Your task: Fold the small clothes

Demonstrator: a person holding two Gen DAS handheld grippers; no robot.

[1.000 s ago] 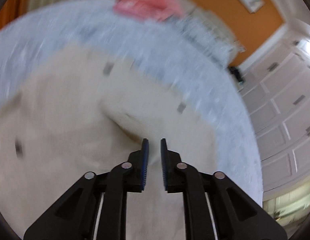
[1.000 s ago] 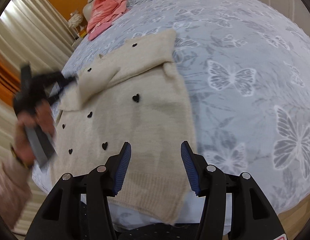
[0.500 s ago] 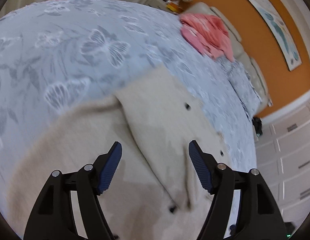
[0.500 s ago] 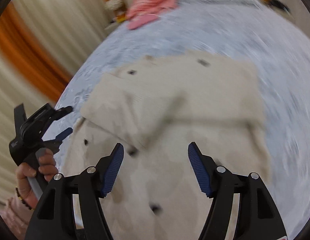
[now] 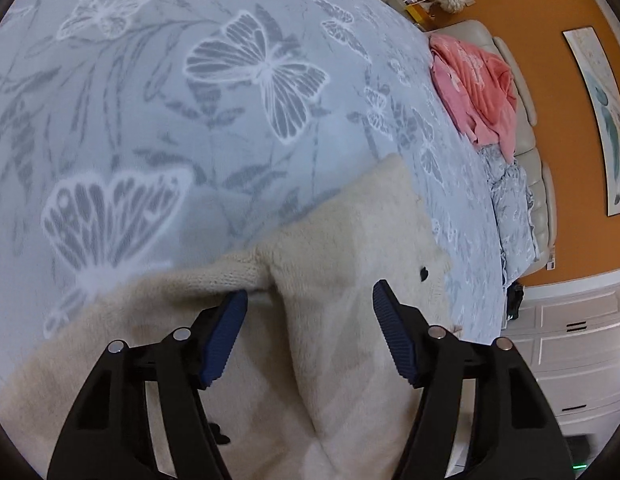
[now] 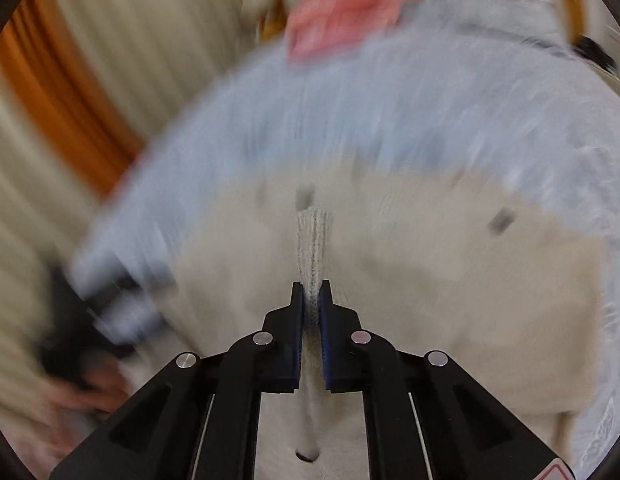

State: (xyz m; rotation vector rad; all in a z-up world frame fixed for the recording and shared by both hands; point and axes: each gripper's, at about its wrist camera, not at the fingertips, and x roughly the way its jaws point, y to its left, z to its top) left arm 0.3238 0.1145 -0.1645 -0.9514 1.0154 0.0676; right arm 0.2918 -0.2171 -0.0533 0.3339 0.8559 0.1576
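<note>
- We see the cream sweater [image 5: 350,248] lying on the bed [image 5: 158,112], and one corner of it points up toward the butterflies.
- There is lots of bare bed past the sweater's top edge. The far edge of the bed meets a sofa [image 5: 526,92] with a pink top [image 5: 474,88] on it.
- Our left gripper [image 5: 310,336] is over the folded part of the sweater. Its jaws stand wide and are closing a little, and the blue pads [image 5: 224,336] squeeze nothing.
- Our right gripper [image 6: 311,320] pinches a ridge of the sweater [image 6: 430,264]. Its jaws are closing and are almost together, with knit stuck between them.
- Only the left view shows the orange wall [image 5: 566,152] and white drawers [image 5: 570,344]. Only the right view shows the curtains [image 6: 122,52] and our left hand [image 6: 82,396], all blurry.
- Half a second ago the right jaws were wide and held nothing. Now they grip the sweater.
- A second ago the left jaws were almost shut. Now they are far apart.
</note>
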